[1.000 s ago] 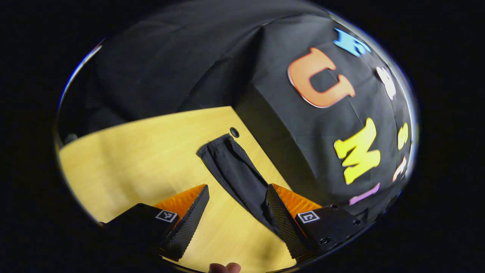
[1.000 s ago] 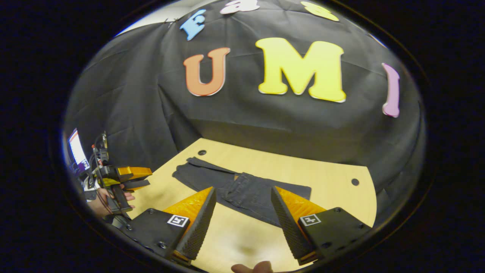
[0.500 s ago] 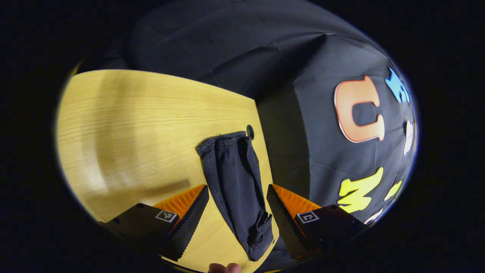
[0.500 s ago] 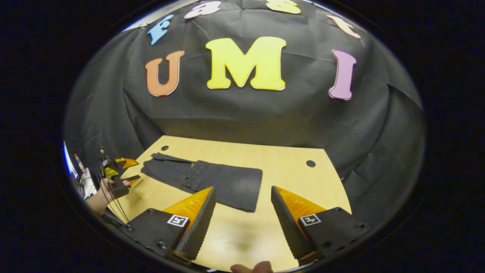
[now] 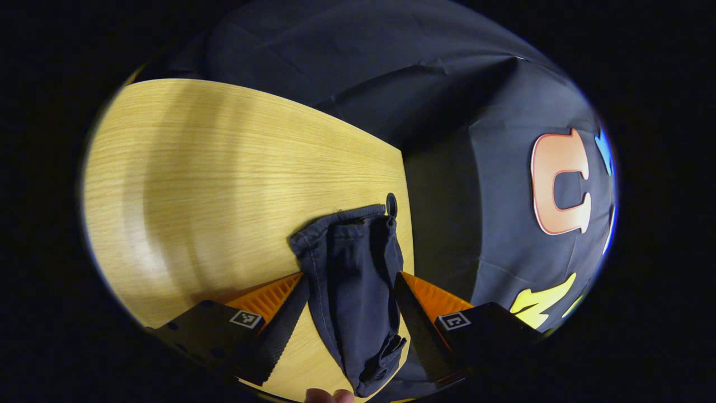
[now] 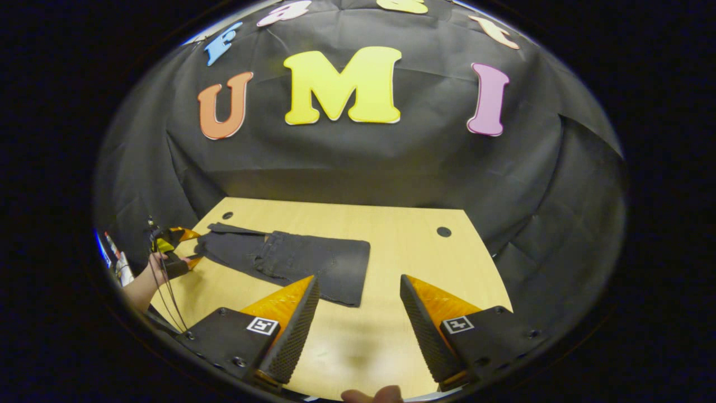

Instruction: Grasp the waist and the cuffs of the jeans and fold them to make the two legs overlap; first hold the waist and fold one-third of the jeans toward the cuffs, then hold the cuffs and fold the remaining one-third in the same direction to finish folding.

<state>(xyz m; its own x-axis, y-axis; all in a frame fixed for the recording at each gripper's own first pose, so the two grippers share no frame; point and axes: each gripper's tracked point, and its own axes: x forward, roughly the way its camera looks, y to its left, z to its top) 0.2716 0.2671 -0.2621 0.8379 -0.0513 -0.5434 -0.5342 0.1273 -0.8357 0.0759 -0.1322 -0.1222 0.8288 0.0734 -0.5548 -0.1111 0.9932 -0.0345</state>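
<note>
Now jeans (image 5: 353, 280) between wide left gripper (image 5: 349, 294) fingers — right gripper (image 6: 358, 299) wide, apart.

Dark jeans (image 6: 305, 260), partly folded.
They are laid flat on the counter (image 6: 403, 235), waist end doubled over toward the cuffs.

A light wooden table (image 6: 391, 235) with two round holes (image 6: 443, 231) near its far corners stands against a wall of black cloth (image 6: 358, 162). The creased cloth (image 5: 347, 73) wraps the booth's corner; overhead light leaves soft glare on the tabletop (image 5: 184, 184).
</note>
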